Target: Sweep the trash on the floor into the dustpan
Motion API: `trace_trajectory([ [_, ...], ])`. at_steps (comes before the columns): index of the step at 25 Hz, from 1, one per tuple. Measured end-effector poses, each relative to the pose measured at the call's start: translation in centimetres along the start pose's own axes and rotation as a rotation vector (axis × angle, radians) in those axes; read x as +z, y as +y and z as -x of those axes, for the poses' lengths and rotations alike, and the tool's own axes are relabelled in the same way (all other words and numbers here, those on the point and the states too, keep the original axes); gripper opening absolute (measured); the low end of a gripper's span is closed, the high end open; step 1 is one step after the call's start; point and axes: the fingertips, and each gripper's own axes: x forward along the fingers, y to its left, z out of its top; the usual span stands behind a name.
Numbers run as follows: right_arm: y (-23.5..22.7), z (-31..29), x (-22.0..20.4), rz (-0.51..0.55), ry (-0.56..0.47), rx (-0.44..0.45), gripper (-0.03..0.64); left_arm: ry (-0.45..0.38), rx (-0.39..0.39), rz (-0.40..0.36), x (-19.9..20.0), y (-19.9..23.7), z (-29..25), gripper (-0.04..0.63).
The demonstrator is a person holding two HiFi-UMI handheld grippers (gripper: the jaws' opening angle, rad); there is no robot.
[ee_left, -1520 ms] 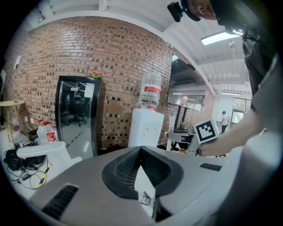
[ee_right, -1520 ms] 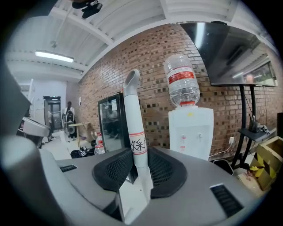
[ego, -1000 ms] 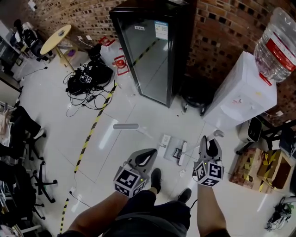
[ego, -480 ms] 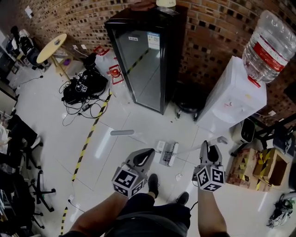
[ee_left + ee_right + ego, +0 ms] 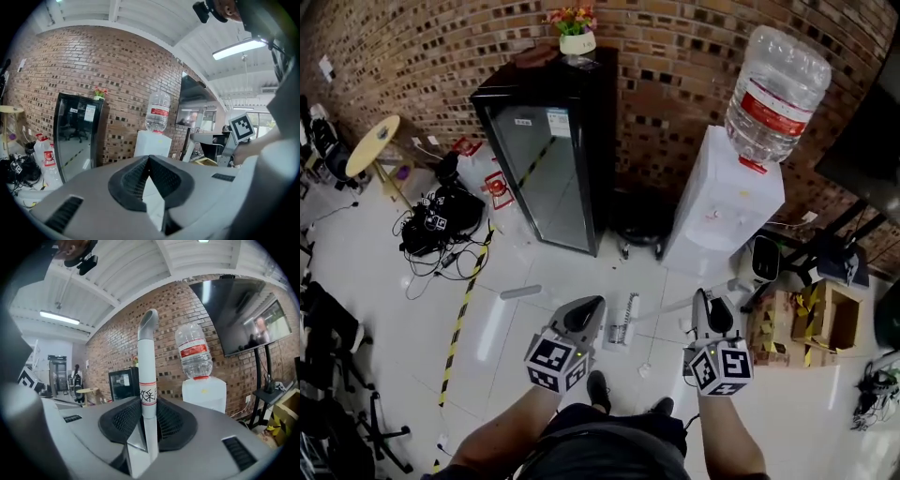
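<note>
The right gripper (image 5: 149,404) has its jaws clamped on a smooth white pole (image 5: 146,362), round in section, with a printed label band and a bent grey cap (image 5: 150,318). In the head view the pole slants to a striped flat head (image 5: 627,311) on the glossy pale floor (image 5: 534,272) at centre frame. I cannot tell whether that head is the broom or the dustpan. The left gripper (image 5: 149,159) has its ribbed black jaws together, with nothing between them. A small white scrap (image 5: 644,370) lies on the tiles just below the head, between the two grippers.

At upper right a clear ribbed bottle (image 5: 777,82) with a red label sits upside down on a boxy white dispenser (image 5: 722,211). At upper centre a pale pot (image 5: 577,43) of flowers stands on a black glass-door fridge (image 5: 546,159). At right, open cardboard boxes (image 5: 831,319) hold yellow-and-black items that are too small to name.
</note>
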Motion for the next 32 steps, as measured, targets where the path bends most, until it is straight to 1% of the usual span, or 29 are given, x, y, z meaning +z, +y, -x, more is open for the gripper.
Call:
trace_trajectory([
  [2,-0.2,1.2,2.1,0.016,-0.010,-0.004,0.120,-0.025,-0.021,-0.015,2.0,-1.6,-0.2,0.003],
  [5,-0.7,3.2,5.5,0.054,-0.022,0.002,0.120,-0.040,-0.041,-0.034,4.9,-3.9,-0.3,0.003],
  [10,-3.7,7.2,10.5,0.085,-0.045,-0.028,0.120,-0.082,-0.047,-0.015,8.9,-6.6,-1.0,0.003],
  [14,-6.5,10.3,12.6,0.094,-0.034,-0.069,0.120,-0.141,-0.006,-0.013,11.2,-8.0,-0.8,0.003],
  [18,-8.6,12.9,13.6,0.090,-0.041,-0.098,0.120,-0.155,-0.017,-0.037,12.3,-9.9,-0.9,0.003],
  [21,-9.8,14.5,14.1,0.092,-0.039,-0.107,0.120,-0.194,0.003,-0.062,13.3,-11.3,-0.4,0.003],
  [26,-11.3,16.4,15.5,0.091,-0.055,-0.120,0.120,-0.159,-0.027,-0.074,14.0,-13.4,-0.6,0.003],
  [30,-12.2,17.2,16.4,0.090,-0.063,-0.119,0.118,-0.137,0.008,-0.058,13.6,-13.7,-0.7,0.003],
  [32,-12.5,17.6,16.8,0.095,-0.072,-0.112,0.117,-0.128,0.000,-0.063,13.6,-14.3,-0.9,0.003],
])
